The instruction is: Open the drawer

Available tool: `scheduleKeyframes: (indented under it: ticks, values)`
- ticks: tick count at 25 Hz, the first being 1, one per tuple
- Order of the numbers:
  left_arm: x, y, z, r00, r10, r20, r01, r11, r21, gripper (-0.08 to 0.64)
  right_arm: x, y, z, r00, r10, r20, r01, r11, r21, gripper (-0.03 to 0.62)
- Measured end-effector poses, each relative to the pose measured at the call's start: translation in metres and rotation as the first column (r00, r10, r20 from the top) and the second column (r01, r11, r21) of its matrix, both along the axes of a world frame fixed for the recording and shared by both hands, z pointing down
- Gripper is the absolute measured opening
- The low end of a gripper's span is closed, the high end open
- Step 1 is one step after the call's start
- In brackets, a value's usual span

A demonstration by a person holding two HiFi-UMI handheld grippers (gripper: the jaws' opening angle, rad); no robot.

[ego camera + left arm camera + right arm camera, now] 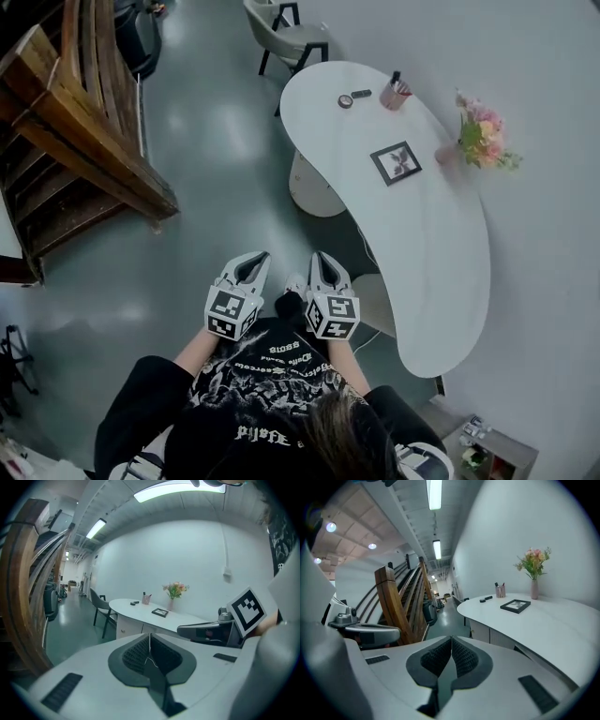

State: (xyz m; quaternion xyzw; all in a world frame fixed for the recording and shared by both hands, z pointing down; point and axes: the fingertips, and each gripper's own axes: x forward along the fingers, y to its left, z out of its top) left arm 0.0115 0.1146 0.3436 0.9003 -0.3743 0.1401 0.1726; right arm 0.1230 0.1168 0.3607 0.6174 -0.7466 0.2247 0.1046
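One white drawer unit [126, 626] sits under the curved table [441, 272], ahead of the person and well apart from both tongs. The drawer looks closed; its pull is too small to make out. Left gripper [249, 266] and right gripper [325, 266] are side by side at the chest, jaws together, nothing between them. Likely the approach step: get close, part one gripper's jaws, clamp the pull squarely, draw straight out. On the table, pen cup [395, 94] holds pens and vase [448, 153] holds flowers [483, 131].
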Motion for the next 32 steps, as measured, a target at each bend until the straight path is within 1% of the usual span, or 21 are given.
scheduleKeyframes:
  ticks: [6, 10, 15, 19, 21, 24, 27, 32]
  values:
    - [0.037, -0.039, -0.002, 0.999, -0.051, 0.014, 0.051, 0.999, -0.012, 0.028, 0.029, -0.044, -0.005, 0.996, -0.093, -0.004, 0.093, 0.996, 0.005, 0.028]
    - [0.064, -0.062, 0.0, 0.995, -0.095, 0.02, 0.095, 0.995, -0.011, 0.028, 0.049, -0.072, -0.004, 0.984, -0.175, -0.019, 0.175, 0.985, 0.005, 0.026]
    - [0.084, -0.08, 0.008, 0.988, -0.151, 0.018, 0.151, 0.988, -0.023, 0.028, 0.068, -0.091, 0.0, 0.974, -0.224, -0.019, 0.224, 0.975, -0.006, 0.028]
    - [0.091, -0.095, 0.005, 0.984, -0.18, -0.01, 0.18, 0.983, -0.023, 0.029, 0.075, -0.1, 0.005, 0.968, -0.249, -0.019, 0.248, 0.968, -0.019, 0.026]
    - [0.092, -0.102, 0.002, 0.983, -0.181, -0.018, 0.181, 0.983, -0.018, 0.028, 0.075, -0.103, 0.007, 0.967, -0.253, -0.012, 0.253, 0.967, -0.026, 0.027]
    - [0.091, -0.115, 0.006, 0.983, -0.183, -0.009, 0.183, 0.983, -0.014, 0.029, 0.072, -0.109, 0.011, 0.964, -0.265, -0.009, 0.264, 0.964, -0.038, 0.028]
    - [0.085, -0.125, 0.014, 0.981, -0.195, -0.011, 0.195, 0.98, -0.032, 0.029, 0.066, -0.12, 0.013, 0.961, -0.276, -0.005, 0.275, 0.96, -0.044, 0.028]
    - [0.076, -0.137, 0.028, 0.987, -0.163, 0.01, 0.163, 0.984, -0.065, 0.029, 0.057, -0.14, 0.017, 0.968, -0.25, 0.001, 0.25, 0.967, -0.057, 0.028]
